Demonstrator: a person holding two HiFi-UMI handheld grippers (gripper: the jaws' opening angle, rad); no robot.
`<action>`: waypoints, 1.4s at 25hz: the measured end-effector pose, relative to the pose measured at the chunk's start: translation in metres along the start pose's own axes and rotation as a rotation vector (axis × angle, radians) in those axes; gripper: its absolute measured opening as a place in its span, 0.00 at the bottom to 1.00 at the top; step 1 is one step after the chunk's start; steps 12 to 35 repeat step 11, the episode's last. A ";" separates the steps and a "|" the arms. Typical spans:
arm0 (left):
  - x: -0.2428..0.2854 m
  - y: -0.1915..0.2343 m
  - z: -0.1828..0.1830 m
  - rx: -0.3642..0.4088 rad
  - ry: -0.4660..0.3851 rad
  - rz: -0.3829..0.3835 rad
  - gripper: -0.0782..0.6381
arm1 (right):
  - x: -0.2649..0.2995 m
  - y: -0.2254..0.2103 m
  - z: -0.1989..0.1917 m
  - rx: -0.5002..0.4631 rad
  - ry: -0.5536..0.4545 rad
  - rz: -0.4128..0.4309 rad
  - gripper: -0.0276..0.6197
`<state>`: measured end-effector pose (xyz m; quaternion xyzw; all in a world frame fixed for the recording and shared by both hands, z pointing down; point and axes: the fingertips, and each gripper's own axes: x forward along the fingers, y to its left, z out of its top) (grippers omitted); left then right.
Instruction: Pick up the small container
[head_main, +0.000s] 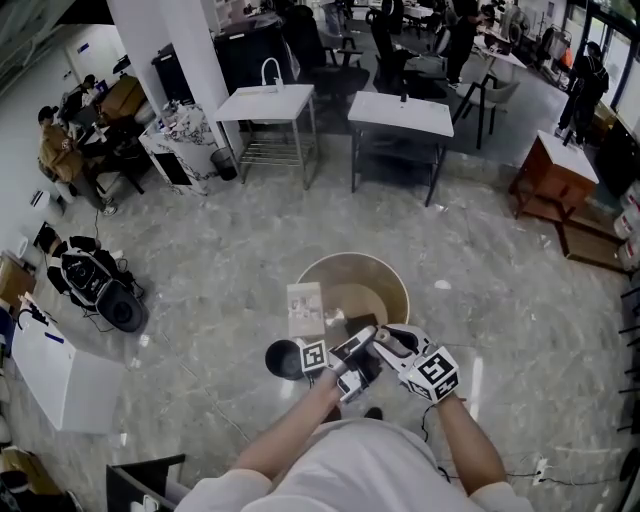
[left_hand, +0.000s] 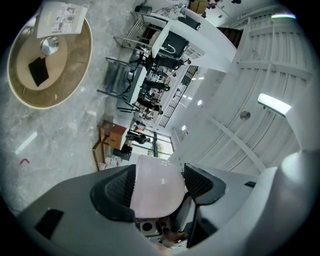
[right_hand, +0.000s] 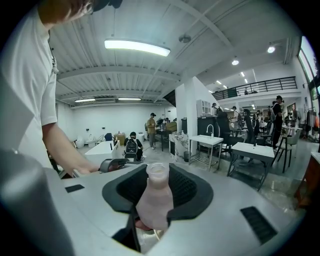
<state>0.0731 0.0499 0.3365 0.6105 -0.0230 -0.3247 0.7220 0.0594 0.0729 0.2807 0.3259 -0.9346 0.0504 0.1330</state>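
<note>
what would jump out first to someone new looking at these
The right claw is clamped on a small pale bottle with a narrow neck, dead centre in the right gripper view. The left claw grips a pale rounded piece. In the head view both are held close in front of the person, at the near edge of a round tan table carrying a leaflet.

1. The small translucent plastic bottle (right_hand: 156, 200) is seen as pale pink between the right gripper's (right_hand: 159, 187) black ribbed pads (right_hand: 188, 189).
2. The glossy rounded plastic piece (left_hand: 156, 192) in the grey left gripper (left_hand: 159, 186) is pinkish white.
3. The marker cube (head_main: 437, 372) is patterned in black-and-white squares.
4. The round wooden table (left_hand: 67, 65) is coloured tan, and is set off by a black square patch (left_hand: 38, 71) and a white printed sheet (left_hand: 62, 17).
5. The polished stone floor (head_main: 200, 250) is grey, veined paler.
</note>
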 end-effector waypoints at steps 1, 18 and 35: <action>0.000 -0.001 -0.001 0.001 0.002 0.001 0.55 | -0.001 0.001 0.001 0.000 0.000 0.000 0.27; -0.003 0.004 -0.002 -0.004 0.000 0.002 0.55 | 0.000 0.002 -0.006 0.012 -0.008 0.003 0.27; -0.003 0.004 -0.002 -0.004 0.000 0.002 0.55 | 0.000 0.002 -0.006 0.012 -0.008 0.003 0.27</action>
